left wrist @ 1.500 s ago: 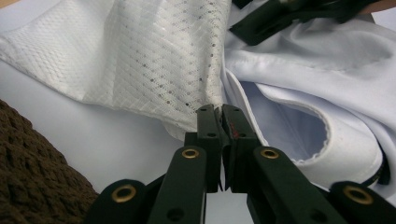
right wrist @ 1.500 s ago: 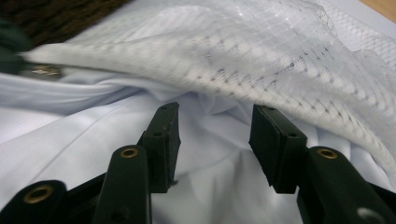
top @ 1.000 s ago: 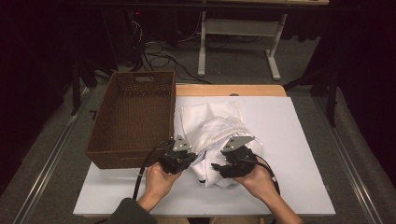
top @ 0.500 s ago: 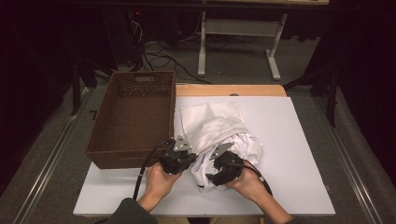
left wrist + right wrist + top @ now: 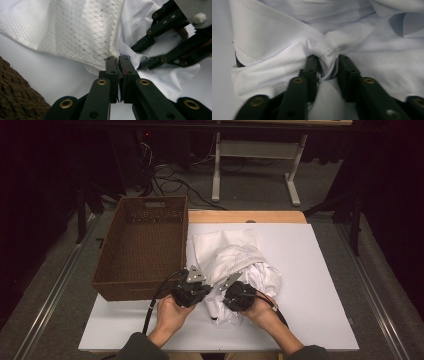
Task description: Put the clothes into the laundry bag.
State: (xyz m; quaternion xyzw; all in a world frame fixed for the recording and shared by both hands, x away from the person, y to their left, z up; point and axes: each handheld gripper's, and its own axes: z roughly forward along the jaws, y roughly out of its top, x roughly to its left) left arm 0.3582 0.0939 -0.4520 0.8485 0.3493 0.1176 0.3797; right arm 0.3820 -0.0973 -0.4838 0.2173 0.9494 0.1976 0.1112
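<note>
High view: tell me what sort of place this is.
Probably a lab or workshop set up for recording, not a home: a white table with a wicker basket, loose cables on the grey floor, and a bare desk frame behind in the dark.

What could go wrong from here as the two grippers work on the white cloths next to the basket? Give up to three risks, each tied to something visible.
1. The right gripper, its jaws just closing, has only a bunched fold of the white shirt between them; it may slip out.
2. The left gripper pinches the very edge of the patterned cloth, so a pull could free it.
3. The two cloths overlap beside the basket; lifting one may drag the other.
</note>
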